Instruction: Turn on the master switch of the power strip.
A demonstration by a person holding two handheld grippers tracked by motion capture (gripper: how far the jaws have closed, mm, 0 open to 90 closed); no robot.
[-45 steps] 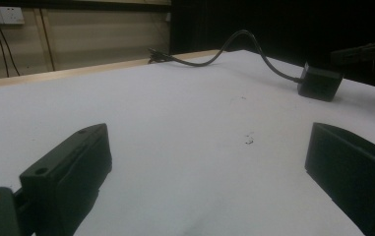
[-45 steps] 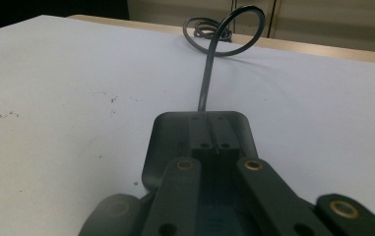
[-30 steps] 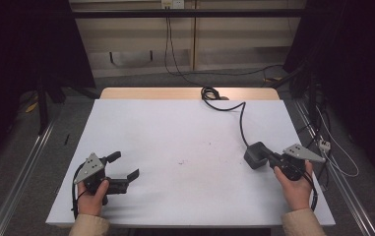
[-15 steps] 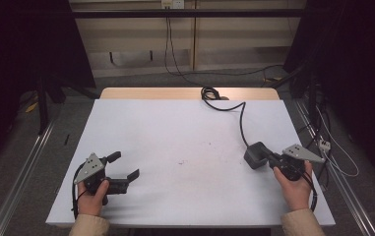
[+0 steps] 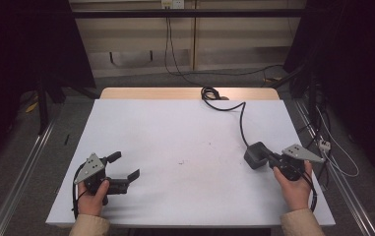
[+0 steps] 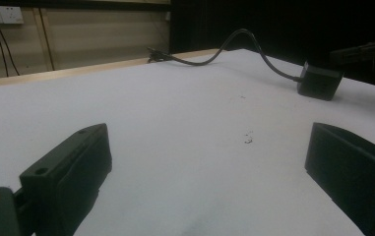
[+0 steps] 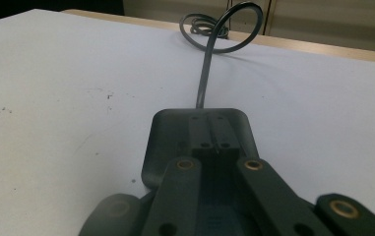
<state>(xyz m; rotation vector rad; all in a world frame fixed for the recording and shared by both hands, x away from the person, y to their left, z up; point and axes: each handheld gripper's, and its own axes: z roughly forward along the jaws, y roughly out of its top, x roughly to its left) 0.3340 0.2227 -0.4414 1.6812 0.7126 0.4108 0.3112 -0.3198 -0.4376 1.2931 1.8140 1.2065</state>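
A black power adapter (image 5: 255,155) lies on the white table (image 5: 185,128) at the right, and its cable (image 5: 241,120) runs back to a coil at the far edge. My right gripper (image 5: 272,160) is shut, its jaws pressed together with nothing between them. In the right gripper view its tips (image 7: 213,135) sit over the top of the adapter (image 7: 165,142); whether they touch it I cannot tell. My left gripper (image 5: 125,165) rests near the front left and stands open with its jaws wide and bare table between them (image 6: 209,167). The adapter (image 6: 319,81) lies far off across the table.
The cable coil (image 5: 209,93) lies on the wooden strip (image 5: 126,93) at the table's far edge. Small dark specks (image 5: 181,162) mark the middle of the table. Metal rails (image 5: 22,172) run along both sides, and loose wires (image 5: 332,147) hang at the right.
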